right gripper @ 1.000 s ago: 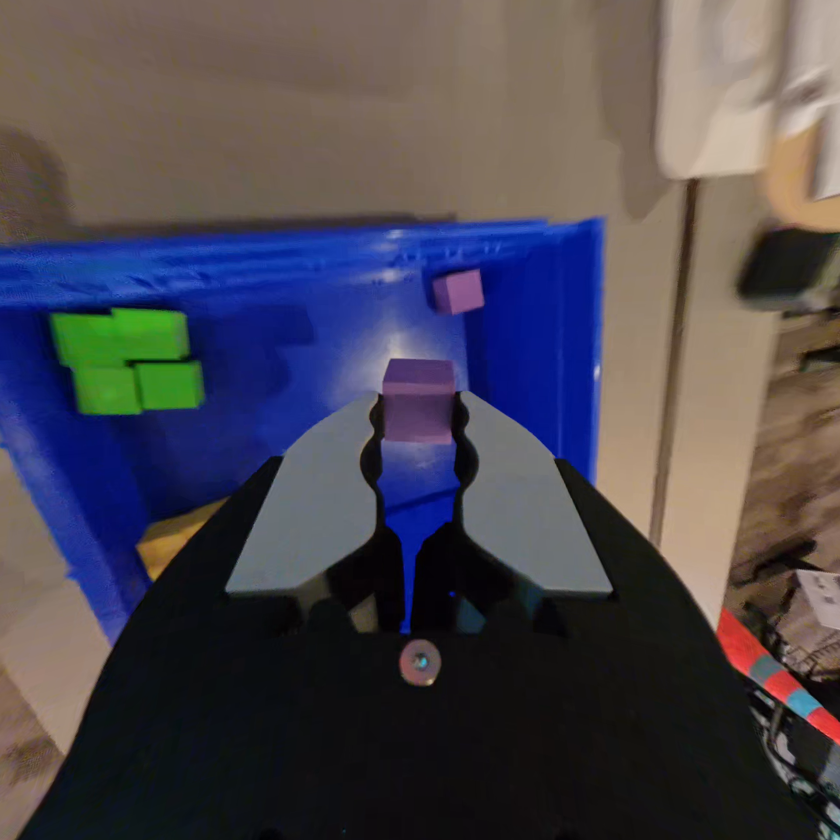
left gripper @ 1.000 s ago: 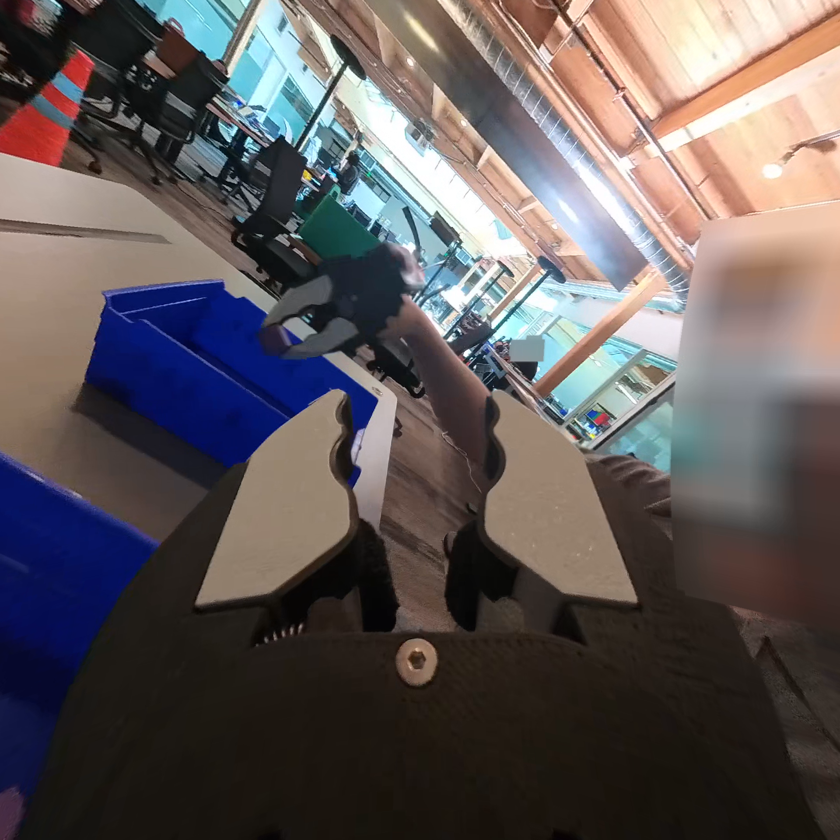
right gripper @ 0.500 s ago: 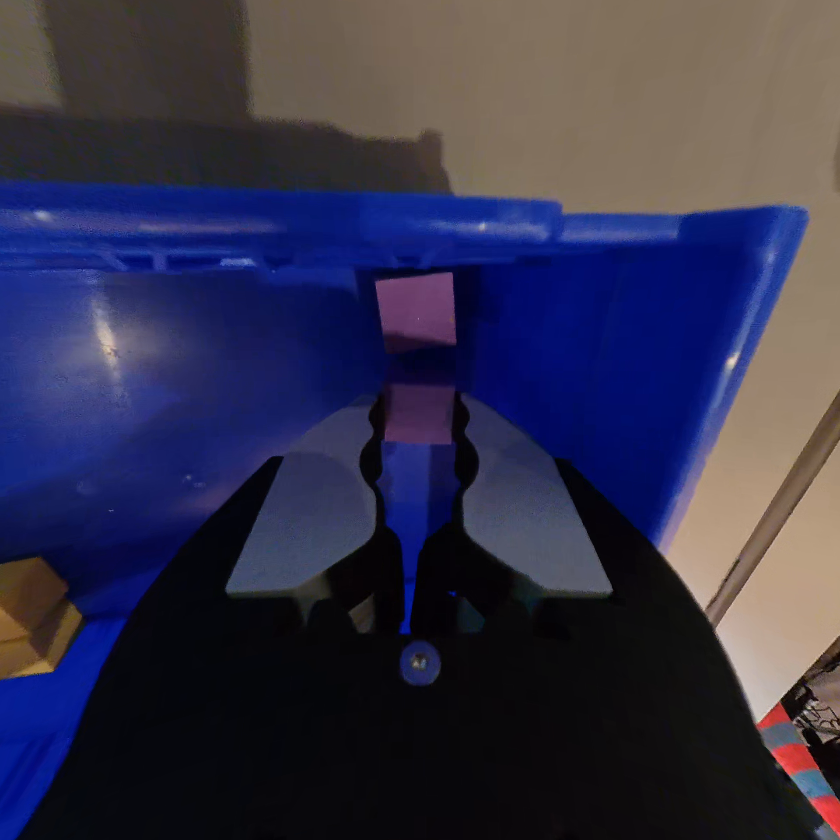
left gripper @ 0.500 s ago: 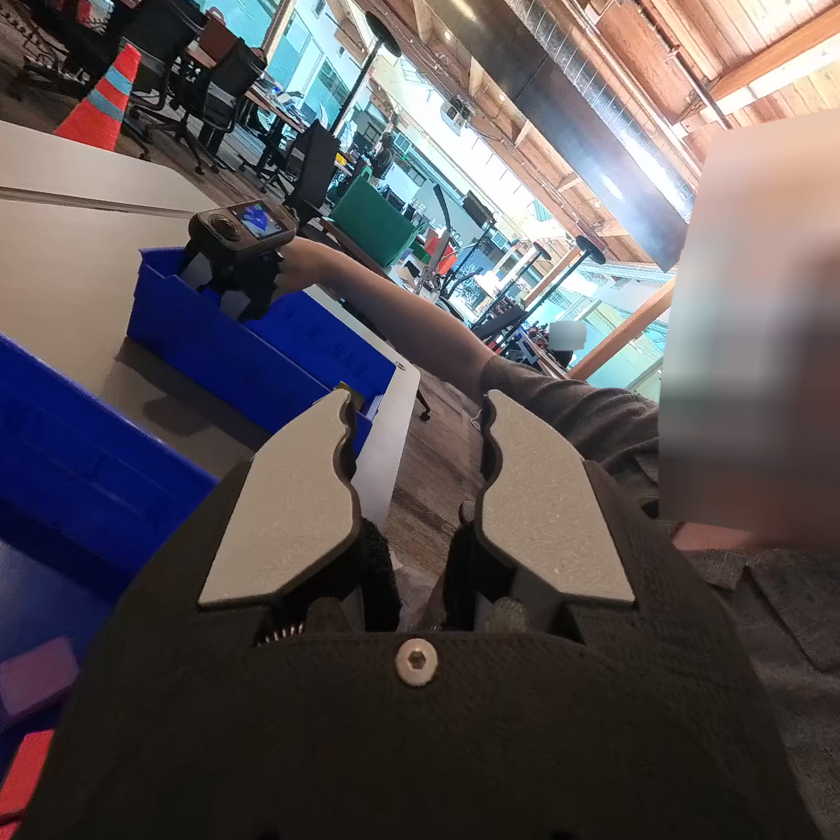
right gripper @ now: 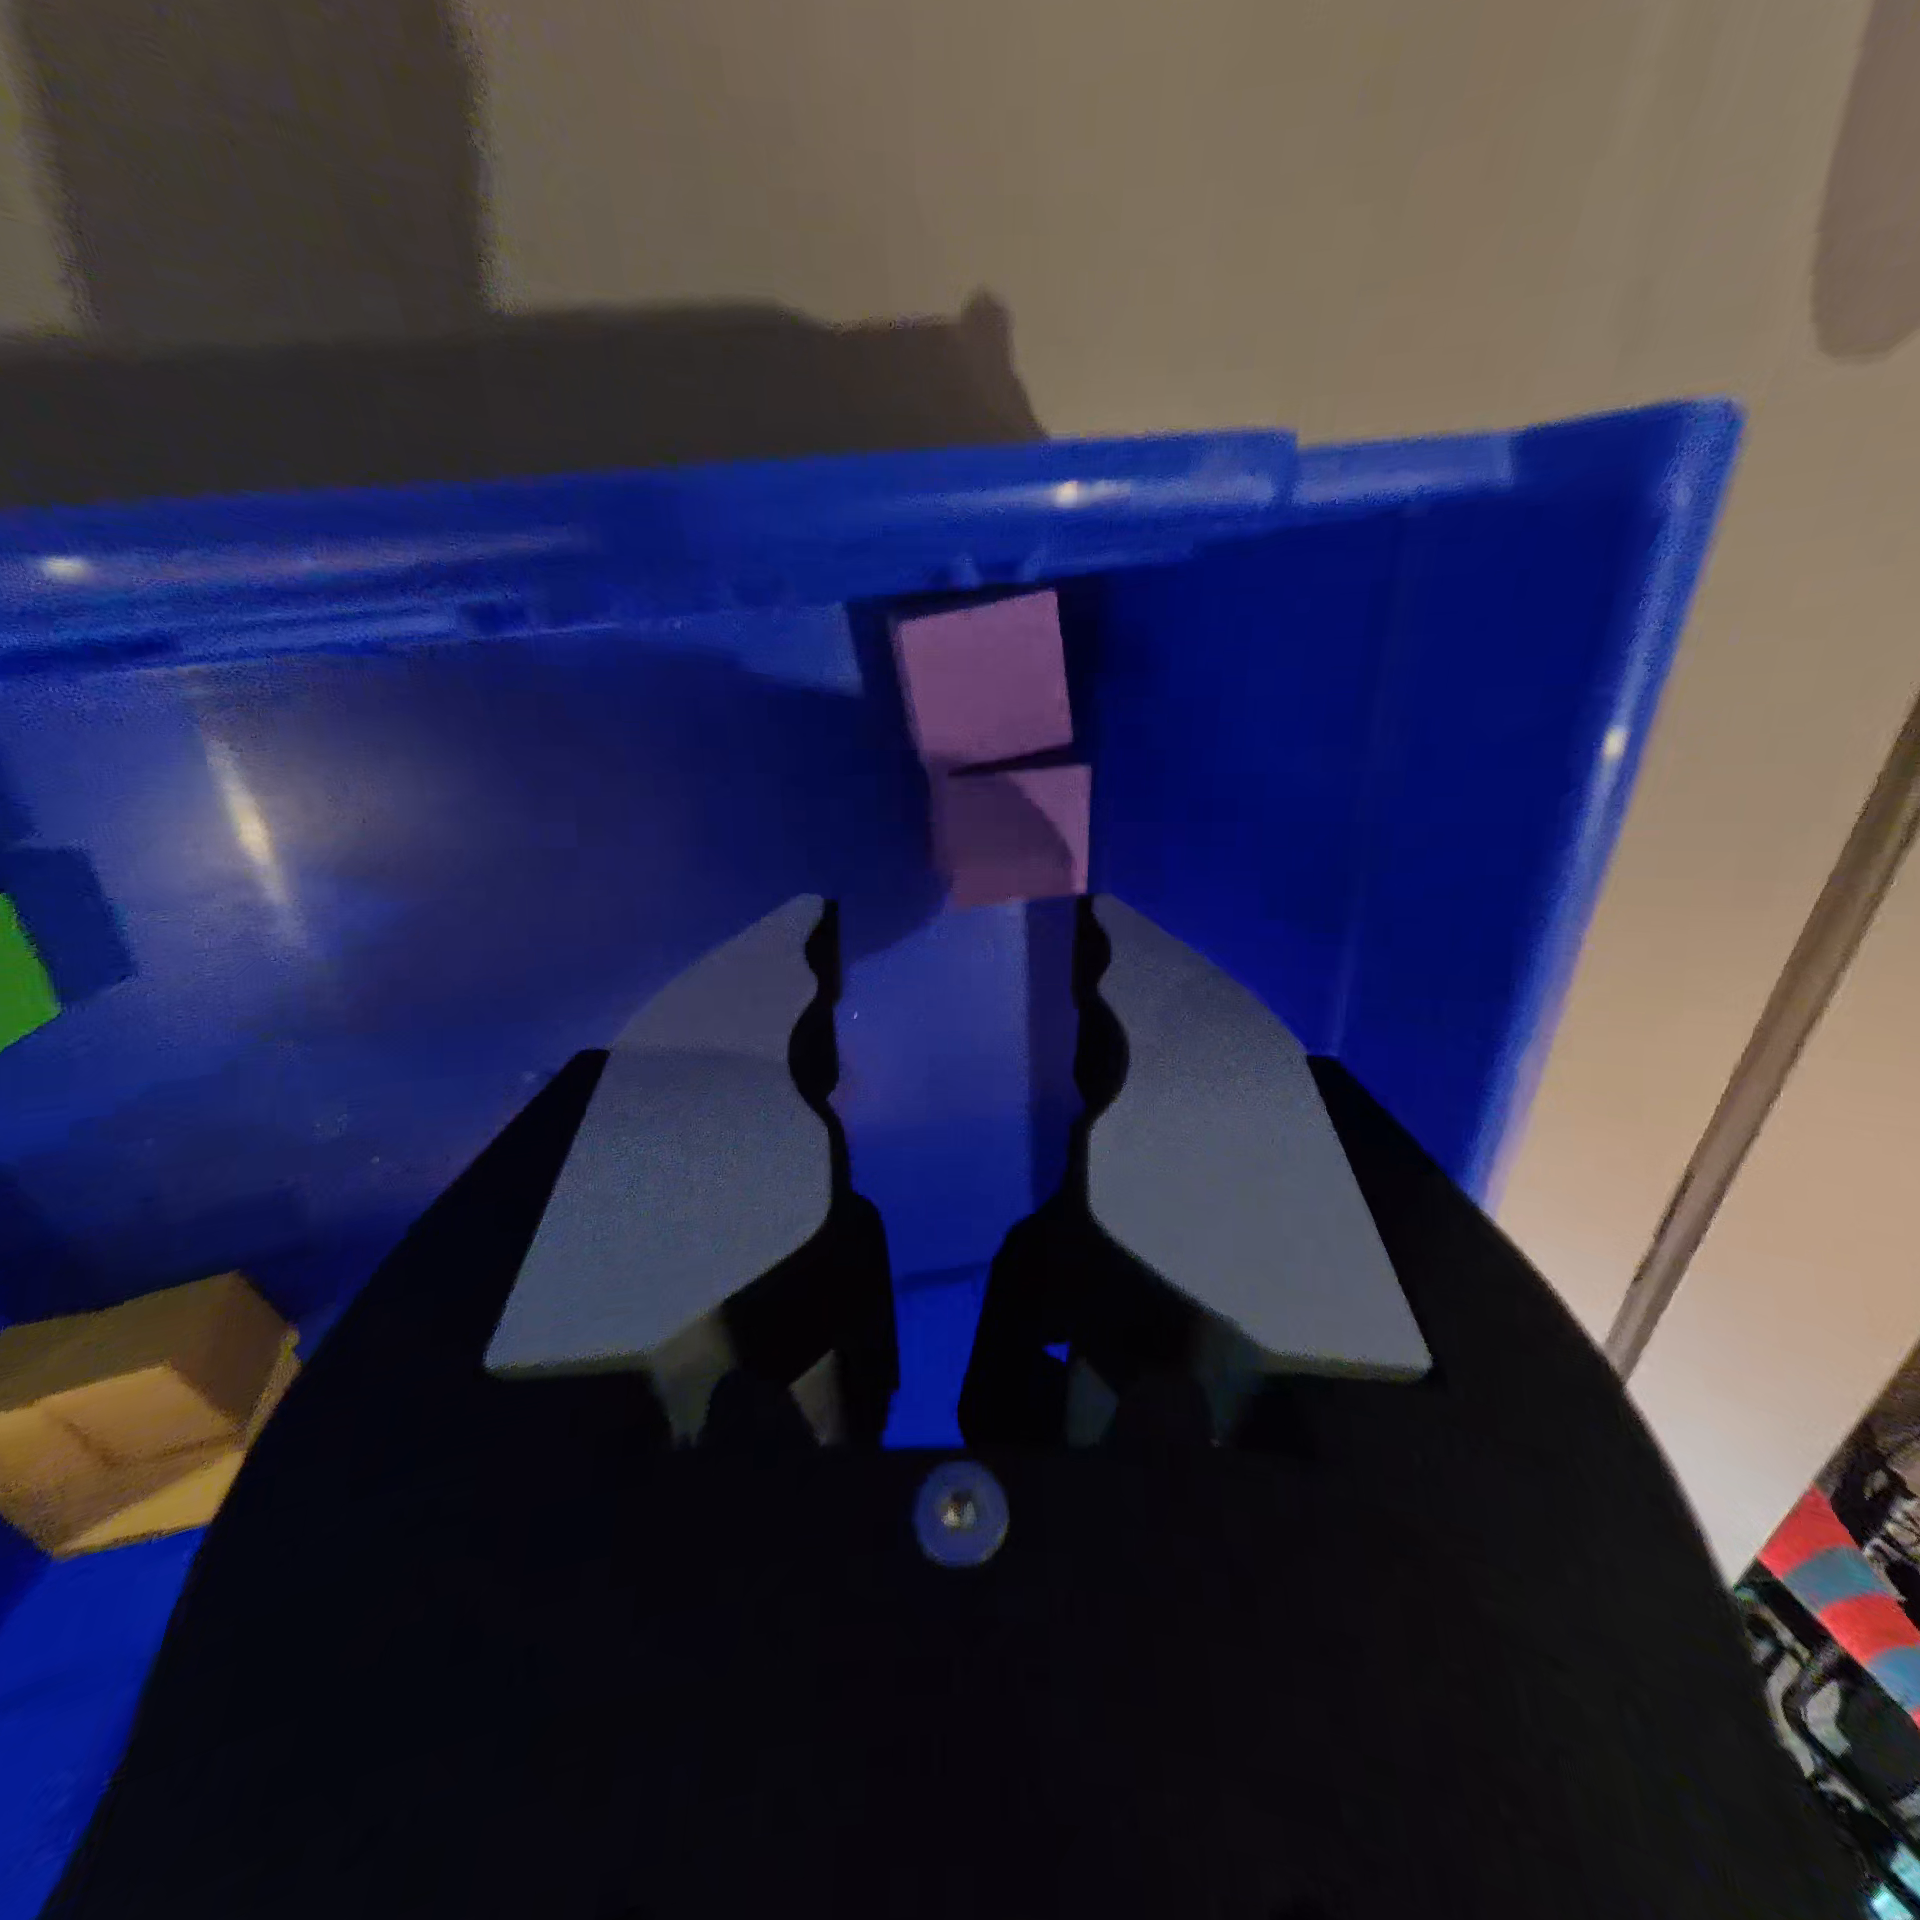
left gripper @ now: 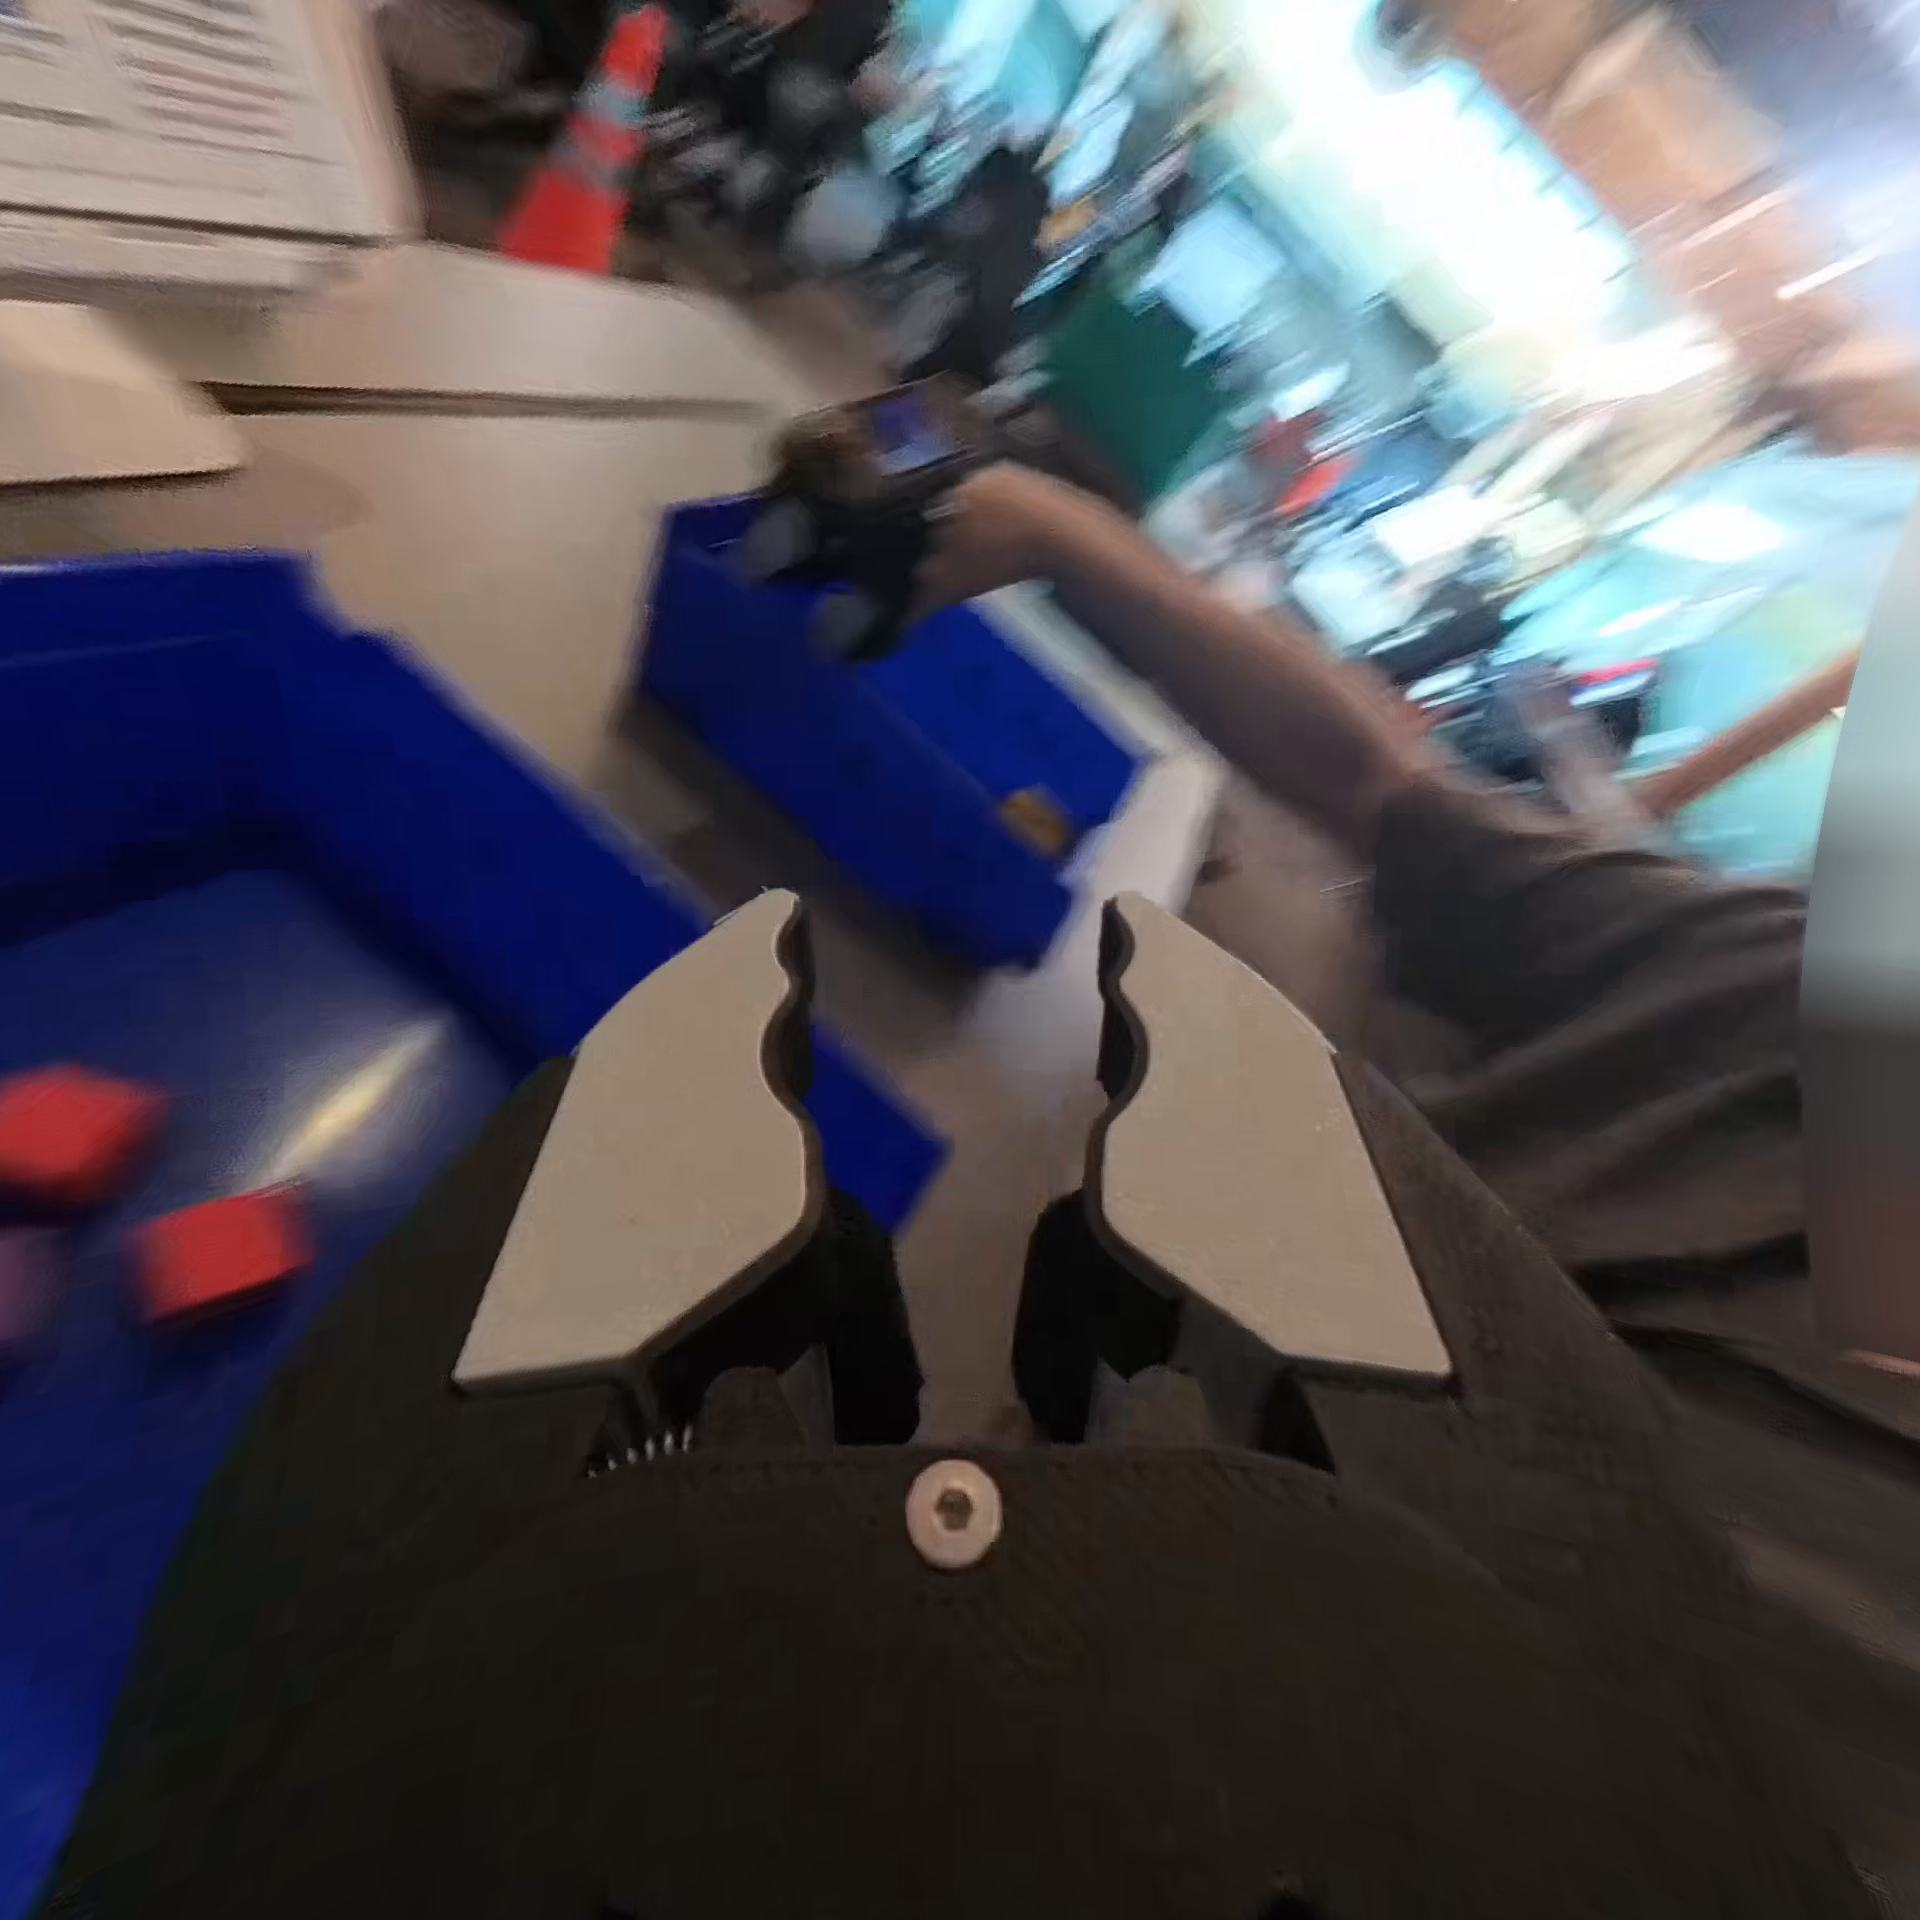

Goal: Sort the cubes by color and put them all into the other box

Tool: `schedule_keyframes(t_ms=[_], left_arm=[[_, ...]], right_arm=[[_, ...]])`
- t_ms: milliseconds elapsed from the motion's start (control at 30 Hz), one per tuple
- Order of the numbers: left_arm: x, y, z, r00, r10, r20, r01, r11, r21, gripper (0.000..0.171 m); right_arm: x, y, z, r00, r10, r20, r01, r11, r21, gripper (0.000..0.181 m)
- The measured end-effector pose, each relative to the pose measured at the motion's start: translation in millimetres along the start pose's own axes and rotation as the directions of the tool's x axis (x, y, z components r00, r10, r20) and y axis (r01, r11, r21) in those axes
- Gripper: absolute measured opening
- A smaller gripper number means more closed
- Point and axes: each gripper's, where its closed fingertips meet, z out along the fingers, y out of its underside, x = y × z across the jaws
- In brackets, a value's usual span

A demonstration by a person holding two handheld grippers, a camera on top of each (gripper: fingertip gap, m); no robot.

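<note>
My right gripper (right gripper: 954,914) is open inside a blue bin (right gripper: 623,540), near its far right corner. Just beyond its fingertips a purple cube (right gripper: 1018,831) rests on the bin floor, free of the jaws. A second purple cube (right gripper: 982,686) sits right behind it against the far wall. My left gripper (left gripper: 951,920) is open and empty, above the right rim of a nearer blue bin (left gripper: 436,790). That bin holds two red cubes (left gripper: 218,1247) and a purple one (left gripper: 21,1288). The left wrist view is blurred and shows the right gripper (left gripper: 862,540) in the farther bin (left gripper: 862,790).
The farther bin also holds a green block (right gripper: 21,977) and yellow blocks (right gripper: 125,1392). Both bins stand on a pale table (right gripper: 1143,208). A person's arm (left gripper: 1195,644) reaches across. White boxes (left gripper: 177,125) and an orange cone (left gripper: 582,177) stand behind.
My right gripper went down into the bin's corner, opened and let go of the purple cube beside the other one. My left gripper swung down and left towards the nearer bin.
</note>
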Motion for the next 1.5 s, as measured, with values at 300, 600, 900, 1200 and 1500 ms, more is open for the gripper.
schedule_keyframes(t_ms=[300, 600, 900, 1200, 1500], left_arm=[[-151.4, 53.1, -11.6, 0.720, 0.433, 0.542, 0.151, 0.665, -0.732, 0.053], [-205.7, 91.0, -4.2, 0.733, 0.421, 0.535, 0.344, 0.449, -0.825, 0.050], [-223.0, 99.3, -10.7, 0.709, 0.421, 0.566, 0.440, 0.364, -0.821, 0.050], [-226.0, 110.4, -9.7, 0.675, 0.390, 0.626, 0.541, 0.316, -0.780, 0.049], [-210.7, 106.6, 7.6, 0.753, 0.209, 0.624, 0.510, 0.414, -0.754, 0.032]], right_arm=[[-33.6, -18.8, -72.8, 0.979, -0.013, -0.203, 0.052, 0.981, 0.185, 0.040], [-61.1, -16.4, -80.9, 0.971, -0.044, -0.233, 0.098, 0.970, 0.224, 0.039], [-71.4, -15.5, -83.7, 0.968, -0.050, -0.247, 0.117, 0.958, 0.261, 0.036], [-82.5, -14.4, -91.7, 0.958, -0.064, -0.278, 0.142, 0.953, 0.268, 0.035], [-90.6, -7.1, -107.9, 0.944, -0.070, -0.322, 0.159, 0.953, 0.257, 0.031]])
